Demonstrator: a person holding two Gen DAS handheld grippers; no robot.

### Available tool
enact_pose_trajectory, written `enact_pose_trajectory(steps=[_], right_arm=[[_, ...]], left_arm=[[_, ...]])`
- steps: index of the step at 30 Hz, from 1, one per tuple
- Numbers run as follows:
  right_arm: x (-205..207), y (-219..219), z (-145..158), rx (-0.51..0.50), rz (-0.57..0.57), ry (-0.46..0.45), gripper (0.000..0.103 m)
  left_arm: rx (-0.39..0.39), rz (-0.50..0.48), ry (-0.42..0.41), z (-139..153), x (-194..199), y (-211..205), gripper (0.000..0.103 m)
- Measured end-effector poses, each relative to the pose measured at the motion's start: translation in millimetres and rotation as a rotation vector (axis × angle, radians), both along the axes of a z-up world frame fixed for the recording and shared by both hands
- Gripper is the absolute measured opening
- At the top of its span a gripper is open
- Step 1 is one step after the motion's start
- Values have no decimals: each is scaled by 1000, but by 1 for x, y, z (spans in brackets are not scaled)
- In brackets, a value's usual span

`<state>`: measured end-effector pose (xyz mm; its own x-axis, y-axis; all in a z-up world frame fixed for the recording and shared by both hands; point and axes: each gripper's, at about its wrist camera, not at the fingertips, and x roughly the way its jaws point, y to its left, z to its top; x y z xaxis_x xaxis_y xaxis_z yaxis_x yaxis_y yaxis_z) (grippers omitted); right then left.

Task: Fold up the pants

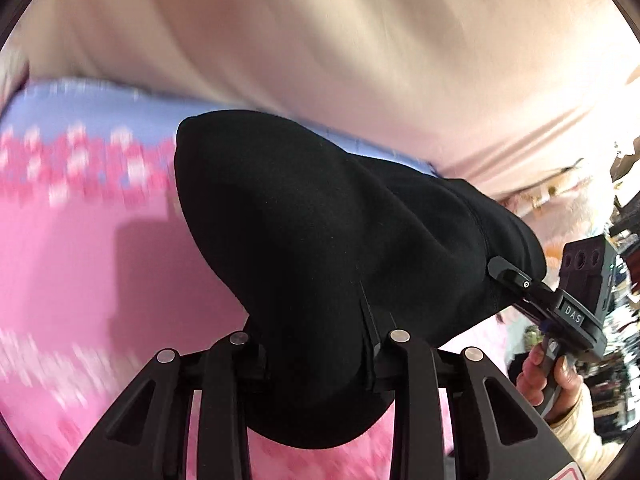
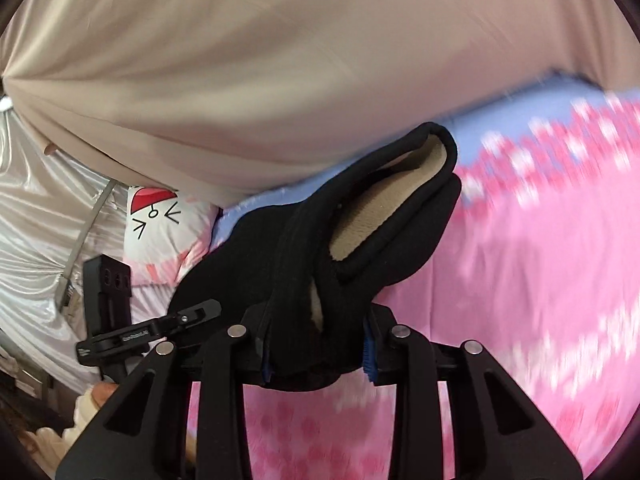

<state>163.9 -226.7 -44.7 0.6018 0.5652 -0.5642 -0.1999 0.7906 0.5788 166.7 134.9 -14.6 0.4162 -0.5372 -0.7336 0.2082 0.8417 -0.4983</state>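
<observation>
Mid-fold, by the look of it — pants (image 1: 320, 220) up off the bed (image 1: 80, 260), bunched thick and black between both claws. Left claw (image 1: 316, 360) clamped tight on one thick wad of the cloth, jaws as close as the fabric allows. Right claw (image 2: 318, 352) gripping the other end, jaws a little wider apart on a fatter bundle, several layers stacked, a tan lining showing at the folded edge. Seen from the left camera: right claw pinching the far corner of the same bundle, a hand (image 1: 556, 376) on its handle. Pants hanging in the air between the two grips, no part clearly touching the pink sheet in either view; background smeared with motion blur. Beige curtain (image 2: 280, 60) behind, a cartoon pillow (image 2: 160, 220) off to one side.

Step in hand, as a judgement: carrying or lifting an already doubled garment — either to lay it down flat or to bring one end over the other. Next move calls for both grips held firm, ends kept level, then a lowering onto a bare stretch of bed with edges aligned before any release. Risk: the thick bundle slipping from the right claw's looser bite, or layers sliding out of line.
</observation>
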Motion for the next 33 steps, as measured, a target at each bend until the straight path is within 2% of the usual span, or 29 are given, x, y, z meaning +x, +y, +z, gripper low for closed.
enact_pose_trajectory(steps=[4,8,11,15,18,19,20,22,23,25,27,29,30,31,32,33], right_arm=[[53,14,-9,-27,4,-19,31],[92,20,-45,-30,-4,15,31],[104,20,-82,-38,-17,73,31],[93,14,-122,-35,-40,132,32],[86,6,-152,-69,-68,180,43],[86,2,-161,-66,-79,199,51],[83,-4,-165,-48,-100,202,58],[75,-15,-160,-43,-142,197,58],[71,-19,-156,-54,-154,193,58],[57,-28,-138,-138,-195,181,59],[40,-38,-114,-224,-248,143,59],[27,-46,-85,-258,-280,77,56],[23,-45,-67,-262,-273,39,52],[24,-39,-51,-260,-236,6,40],[28,-28,-38,-267,-195,-21,35],[40,-7,-24,-293,-110,-53,35]], left_arm=[[57,9,-47,-5,54,4,27],[86,16,-35,-42,92,10,27],[80,14,8,-77,99,16,27],[100,-3,54,-123,93,9,28],[127,3,41,-142,85,9,34],[118,13,47,-149,85,12,41],[113,27,54,-153,84,14,53],[93,60,69,-162,81,25,61],[87,68,74,-164,79,30,62],[108,89,58,-155,69,41,62],[219,113,16,-136,57,46,61],[357,159,-49,-108,43,54,61],[383,174,-73,-92,40,54,61],[392,189,-106,-74,37,54,61],[386,197,-139,-58,35,54,64],[367,181,-177,-42,37,46,67]])
